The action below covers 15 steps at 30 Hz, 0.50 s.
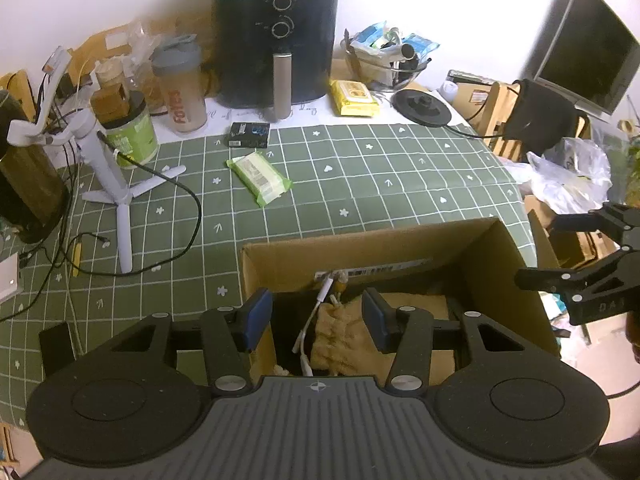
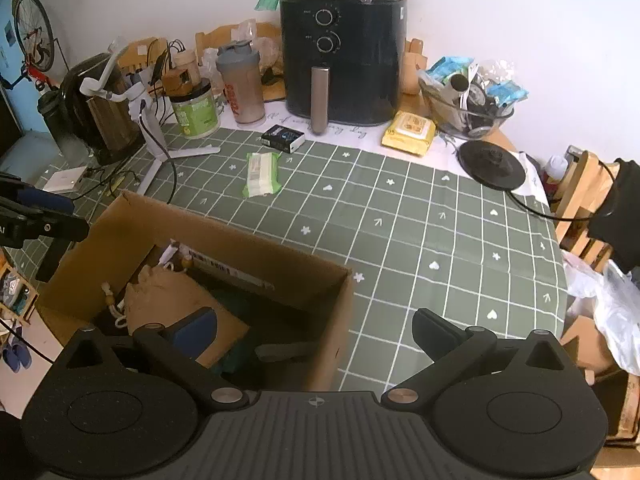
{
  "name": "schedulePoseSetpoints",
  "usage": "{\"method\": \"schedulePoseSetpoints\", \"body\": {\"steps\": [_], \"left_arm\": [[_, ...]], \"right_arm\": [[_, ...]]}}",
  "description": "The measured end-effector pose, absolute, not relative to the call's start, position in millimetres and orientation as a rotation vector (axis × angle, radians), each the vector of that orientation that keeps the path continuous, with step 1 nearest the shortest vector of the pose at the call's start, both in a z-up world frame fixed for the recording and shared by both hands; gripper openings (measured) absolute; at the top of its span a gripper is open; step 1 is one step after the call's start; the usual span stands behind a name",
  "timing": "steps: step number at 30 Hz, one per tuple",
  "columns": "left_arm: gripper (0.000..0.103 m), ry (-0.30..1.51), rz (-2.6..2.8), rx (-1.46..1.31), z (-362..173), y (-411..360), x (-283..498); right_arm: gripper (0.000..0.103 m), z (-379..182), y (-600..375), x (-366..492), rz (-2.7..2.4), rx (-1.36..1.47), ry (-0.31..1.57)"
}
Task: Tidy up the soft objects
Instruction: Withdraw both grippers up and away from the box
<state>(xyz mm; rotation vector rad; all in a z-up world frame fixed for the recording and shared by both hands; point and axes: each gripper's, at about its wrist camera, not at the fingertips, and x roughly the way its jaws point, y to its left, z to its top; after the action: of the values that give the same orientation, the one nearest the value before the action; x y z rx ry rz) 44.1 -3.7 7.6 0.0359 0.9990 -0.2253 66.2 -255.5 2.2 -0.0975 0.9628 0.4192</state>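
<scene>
- Table (image 2: 420, 216), green grid cloth: carries everything listed.
- Cardboard box (image 2: 256, 252), near edge, open top.
- Tan drawstring pouch (image 1: 340, 340): lies inside the box.
- Green wipes pack (image 1: 260, 178): on the cloth, well apart from the box.
- Left gripper (image 1: 316, 320): over the box, fingers parted, empty.
- Right gripper (image 2: 316, 332): fingers spread wide astride the box's right wall, empty.
</scene>
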Motion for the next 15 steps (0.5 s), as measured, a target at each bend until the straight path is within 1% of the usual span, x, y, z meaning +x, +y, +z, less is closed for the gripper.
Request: {"method": "schedulePoseSetpoints", "body": {"steps": [9,10,12,13,15], "left_arm": [[0.049,0.998,-0.218,0.071,3,-1,56],[0.05,0.994,-0.215,0.074,2,-1,57],[0.07,0.978,-0.208,0.076,3,0,60],[0.073,0.961,-0.202,0.077,4,1,60],[0.074,0.93,-0.199,0.08,6,2,61]], "right_arm": [[0.103,-3,-254,76,0.391,-0.112,0.967],[0.103,-4,-254,77,0.387,-0.117,0.966],[0.103,-5,-253,79,0.381,-0.129,0.962],[0.103,-5,-252,79,0.381,-0.132,0.959],[0.103,-6,-251,82,0.38,-0.137,0.953]]}}
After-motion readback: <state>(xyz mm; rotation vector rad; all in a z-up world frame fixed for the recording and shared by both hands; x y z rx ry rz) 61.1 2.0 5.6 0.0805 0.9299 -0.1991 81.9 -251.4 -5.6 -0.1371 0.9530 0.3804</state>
